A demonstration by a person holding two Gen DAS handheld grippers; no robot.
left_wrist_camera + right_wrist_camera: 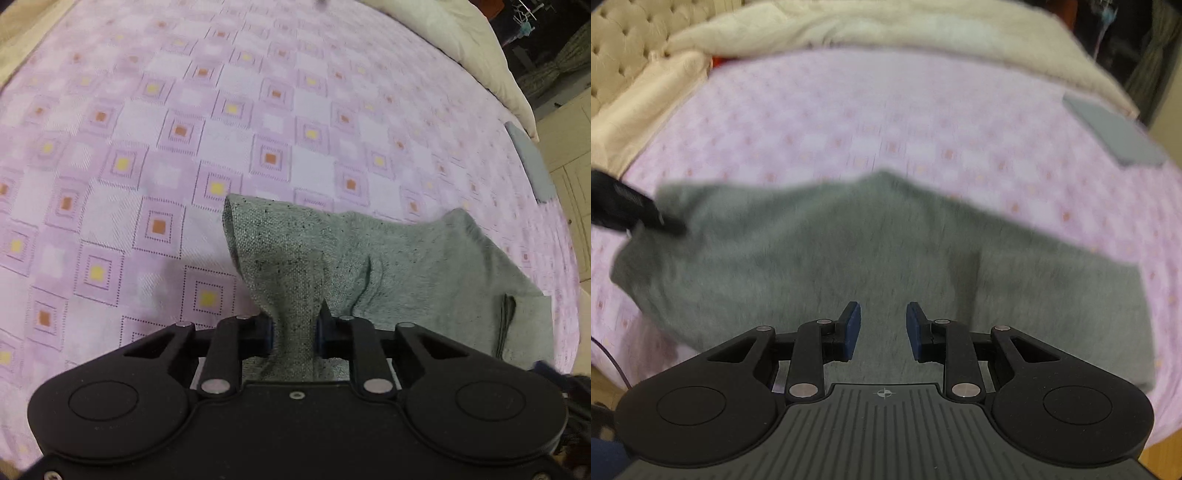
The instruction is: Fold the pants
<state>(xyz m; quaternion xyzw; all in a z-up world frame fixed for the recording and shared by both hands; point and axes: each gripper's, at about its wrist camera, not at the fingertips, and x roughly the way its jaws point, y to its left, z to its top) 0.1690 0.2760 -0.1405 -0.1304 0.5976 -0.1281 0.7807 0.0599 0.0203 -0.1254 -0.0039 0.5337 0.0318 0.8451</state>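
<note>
1. The left tongs are clamped on a bunched fold of the grey pants, the cloth pinched between their blue pads and rising ahead of them in a raised peak.
2. From that pinch the pants spread out to the right of the left tongs and lie on the bed's pink checked cover, with a dark seam or folded edge showing at the lower right.
3. The right tongs stand apart, with nothing between their blue pads; grey cloth lies directly beneath and ahead of them.
4. In the right wrist view the pants stretch wide across the cover, reaching far to both sides of the right tongs; the picture is blurred, so finer folds cannot be told.
5. At the far left of that view the left tongs meet the left end of the pants.
6. A flat grey folded item lies on the cover well ahead and to the right of the right tongs, apart from the pants.
7. Beyond the cover's far edge lies a cream blanket, and a tufted beige headboard stands at the upper left.
</note>
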